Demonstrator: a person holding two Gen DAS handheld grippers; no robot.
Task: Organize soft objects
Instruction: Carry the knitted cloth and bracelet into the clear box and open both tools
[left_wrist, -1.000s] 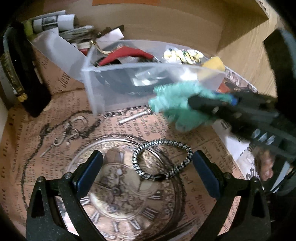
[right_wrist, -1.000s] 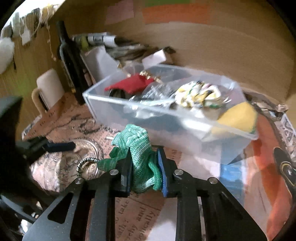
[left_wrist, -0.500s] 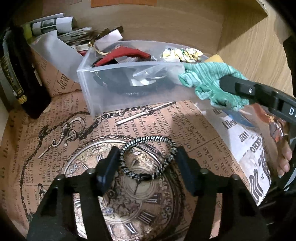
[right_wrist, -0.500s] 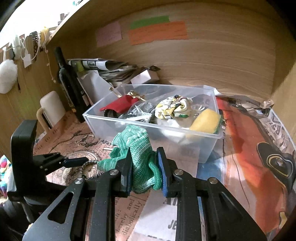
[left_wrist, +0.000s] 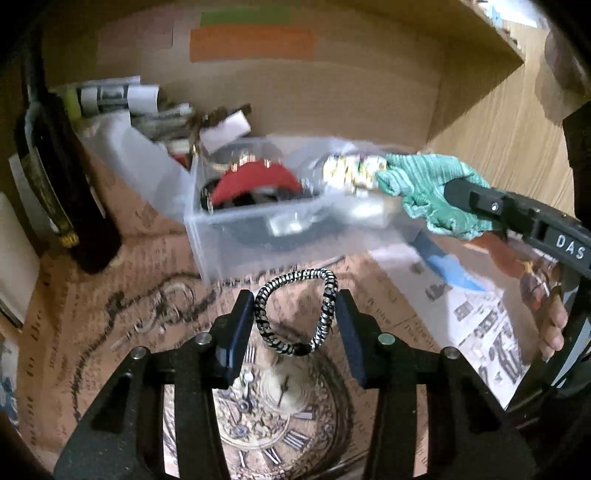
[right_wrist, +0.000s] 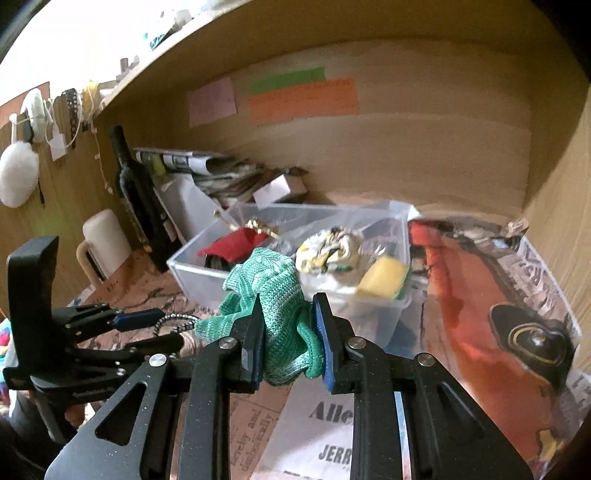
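Note:
My right gripper (right_wrist: 288, 343) is shut on a crumpled green knitted cloth (right_wrist: 275, 295) and holds it in the air in front of the clear plastic bin (right_wrist: 207, 273); in the left wrist view the green cloth (left_wrist: 432, 192) hangs over the bin's right end (left_wrist: 295, 236). My left gripper (left_wrist: 295, 319) is shut on a black-and-white braided hair tie (left_wrist: 295, 310), squeezed into a loop and lifted off the clock-print paper. The bin holds a red pouch (left_wrist: 255, 181), a white patterned scrunchie (right_wrist: 330, 251) and a yellow sponge (right_wrist: 384, 277).
A dark wine bottle (left_wrist: 55, 177) stands at the left beside rolled newspapers (right_wrist: 181, 162) and a white mug (right_wrist: 103, 240). Wooden walls close the back and right. Printed newspaper sheets (right_wrist: 498, 314) cover the surface. Coloured sticky notes (right_wrist: 303, 99) are on the back wall.
My left gripper closed on the hair tie and lifted it towards the bin. My right gripper carried the green cloth up and back, over the bin's right end.

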